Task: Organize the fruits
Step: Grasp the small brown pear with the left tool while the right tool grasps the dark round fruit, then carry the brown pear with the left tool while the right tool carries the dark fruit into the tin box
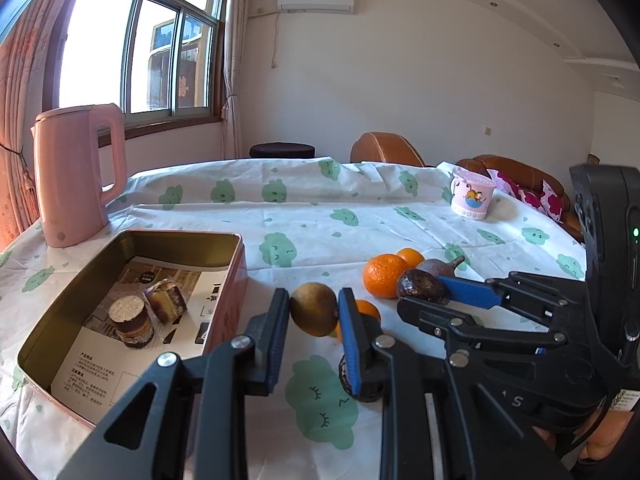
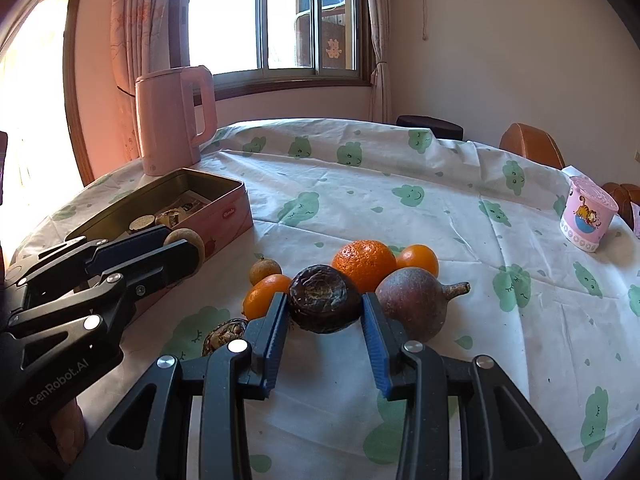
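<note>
My left gripper (image 1: 314, 298) is shut on a round tan-brown fruit (image 1: 313, 312), held just right of the open tin box (image 1: 236, 264). My right gripper (image 2: 324, 302) is shut on a dark wrinkled fruit (image 2: 323, 298), its blue pads pressing both sides. Right behind that fruit lie a big orange (image 2: 364, 262), a small orange (image 2: 418, 259) and a purple-brown fruit with a stem (image 2: 414, 306). To the left are another small orange (image 2: 262, 294), a small brownish fruit (image 2: 265, 270) and a second wrinkled fruit (image 2: 224, 336), partly hidden by my finger.
The tin's floor (image 1: 132, 320) holds a printed sheet and two small cakes. A pink kettle (image 1: 76, 176) stands behind the tin at the table's left edge. A pink cartoon cup (image 1: 472, 196) sits far right. Brown chairs (image 1: 384, 148) stand beyond the table.
</note>
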`<state>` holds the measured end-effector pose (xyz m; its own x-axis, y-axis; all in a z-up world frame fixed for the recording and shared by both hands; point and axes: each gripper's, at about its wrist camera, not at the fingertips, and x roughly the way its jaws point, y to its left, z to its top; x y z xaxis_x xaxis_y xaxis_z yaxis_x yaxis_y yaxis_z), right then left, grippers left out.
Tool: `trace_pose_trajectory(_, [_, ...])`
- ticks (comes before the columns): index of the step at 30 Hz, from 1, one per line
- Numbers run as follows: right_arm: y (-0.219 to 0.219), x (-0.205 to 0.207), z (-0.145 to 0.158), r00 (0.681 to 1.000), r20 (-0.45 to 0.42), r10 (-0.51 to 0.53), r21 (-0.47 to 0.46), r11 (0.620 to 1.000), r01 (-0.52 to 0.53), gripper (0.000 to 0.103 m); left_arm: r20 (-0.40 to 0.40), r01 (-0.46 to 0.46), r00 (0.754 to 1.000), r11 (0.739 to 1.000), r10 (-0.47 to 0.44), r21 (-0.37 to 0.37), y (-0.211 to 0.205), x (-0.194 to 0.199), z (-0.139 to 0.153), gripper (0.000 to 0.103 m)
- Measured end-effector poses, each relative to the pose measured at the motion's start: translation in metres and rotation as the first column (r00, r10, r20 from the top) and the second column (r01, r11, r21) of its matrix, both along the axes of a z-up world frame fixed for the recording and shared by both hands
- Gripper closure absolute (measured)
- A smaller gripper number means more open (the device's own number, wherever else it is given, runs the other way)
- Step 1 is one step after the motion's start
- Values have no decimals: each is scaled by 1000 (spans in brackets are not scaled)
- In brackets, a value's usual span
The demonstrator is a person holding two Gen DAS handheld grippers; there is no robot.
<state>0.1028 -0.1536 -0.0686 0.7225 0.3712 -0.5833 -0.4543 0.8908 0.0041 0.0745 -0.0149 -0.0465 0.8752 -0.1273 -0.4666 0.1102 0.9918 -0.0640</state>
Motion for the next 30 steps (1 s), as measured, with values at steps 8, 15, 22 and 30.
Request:
trace_pose_trajectory(8, [-3, -10, 6, 997, 74, -2, 17, 1000, 1, 64, 32, -15, 999, 1000, 15, 6, 0, -5, 2, 76])
trace_pose_trajectory(15, [-6, -17, 10, 992, 124, -7, 31, 1000, 3, 64, 68, -28, 997, 999, 26, 28, -3, -10, 5, 76])
trace_pose_trajectory(22, [0, -21, 11, 989, 150, 8, 17, 1000, -11, 64, 70, -53, 996, 998, 51, 32, 4, -15, 7, 76])
trace_pose_trajectory(30, [23, -22, 22, 985, 154, 81, 10, 996, -84, 64, 58, -133, 989, 991, 132, 2, 40, -17, 13, 76])
